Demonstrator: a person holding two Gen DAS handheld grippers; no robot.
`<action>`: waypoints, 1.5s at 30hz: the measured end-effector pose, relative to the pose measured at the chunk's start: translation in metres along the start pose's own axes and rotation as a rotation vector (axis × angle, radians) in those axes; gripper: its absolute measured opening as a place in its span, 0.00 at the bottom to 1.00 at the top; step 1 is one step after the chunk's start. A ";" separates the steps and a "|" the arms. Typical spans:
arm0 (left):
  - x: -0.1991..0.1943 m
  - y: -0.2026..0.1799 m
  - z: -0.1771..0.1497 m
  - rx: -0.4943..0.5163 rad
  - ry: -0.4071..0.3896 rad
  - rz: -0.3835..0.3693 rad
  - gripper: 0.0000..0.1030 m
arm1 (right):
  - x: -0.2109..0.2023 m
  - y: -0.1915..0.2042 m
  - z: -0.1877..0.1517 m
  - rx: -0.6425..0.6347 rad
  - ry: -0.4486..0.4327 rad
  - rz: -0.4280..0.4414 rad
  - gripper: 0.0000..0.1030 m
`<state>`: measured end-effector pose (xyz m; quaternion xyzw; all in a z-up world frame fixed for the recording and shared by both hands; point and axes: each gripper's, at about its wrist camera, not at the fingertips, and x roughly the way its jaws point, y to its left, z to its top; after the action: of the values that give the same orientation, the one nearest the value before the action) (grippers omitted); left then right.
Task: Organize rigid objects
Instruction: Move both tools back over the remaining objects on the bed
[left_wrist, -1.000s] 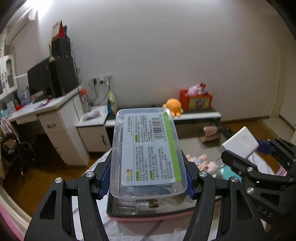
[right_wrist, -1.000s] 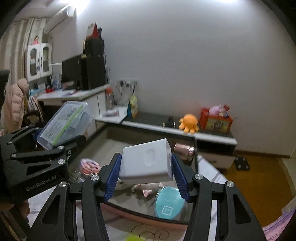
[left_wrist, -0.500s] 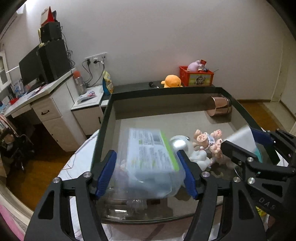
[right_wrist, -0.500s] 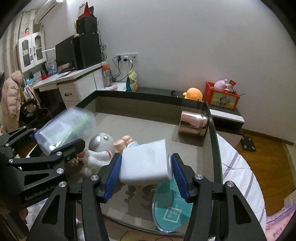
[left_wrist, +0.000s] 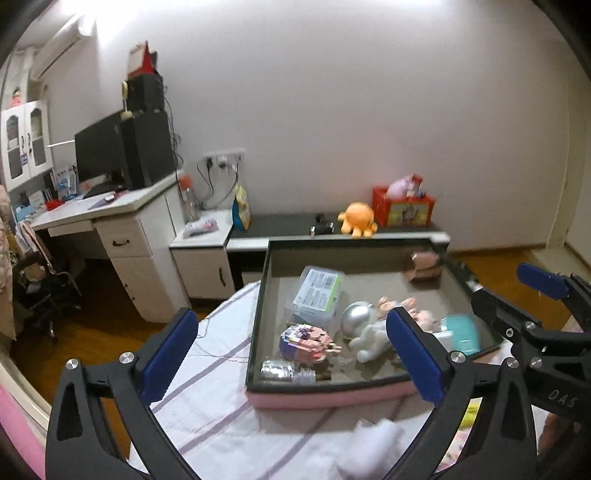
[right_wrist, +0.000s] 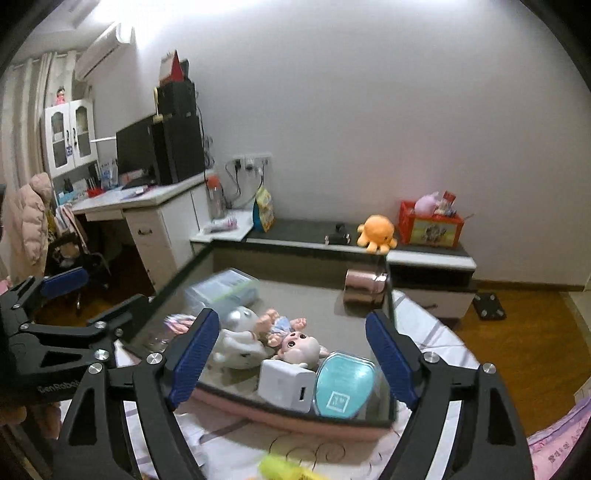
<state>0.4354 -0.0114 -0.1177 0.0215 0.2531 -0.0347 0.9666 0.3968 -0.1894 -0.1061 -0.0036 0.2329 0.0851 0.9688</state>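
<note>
With both loads dropped, the left gripper (left_wrist: 288, 347) and right gripper (right_wrist: 291, 354) had just spread their jaws, nothing between them, below the dark-rimmed glass tray (left_wrist: 258, 314) where the clear plastic labelled box (left_wrist: 317, 291) and white cube charger (right_wrist: 286, 384) lay mid-frame.

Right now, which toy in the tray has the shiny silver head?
The white astronaut figure, lying mid-tray. The baby doll beside it has a pale head; the blocky pink toy has no round head.

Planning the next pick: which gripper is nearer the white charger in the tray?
Right. The right gripper is open just before the white charger; the left gripper, also open, sits further left.
</note>
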 end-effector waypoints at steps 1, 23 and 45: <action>-0.014 0.002 -0.001 -0.007 -0.020 -0.004 1.00 | -0.013 0.004 0.000 -0.003 -0.020 -0.001 0.84; -0.211 -0.009 -0.076 0.007 -0.273 0.068 1.00 | -0.207 0.060 -0.060 -0.076 -0.258 -0.056 1.00; -0.188 -0.031 -0.123 0.014 -0.141 0.029 1.00 | -0.207 0.047 -0.106 -0.066 -0.182 -0.113 1.00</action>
<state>0.2092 -0.0244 -0.1334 0.0293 0.1840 -0.0241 0.9822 0.1598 -0.1817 -0.1055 -0.0410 0.1405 0.0382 0.9885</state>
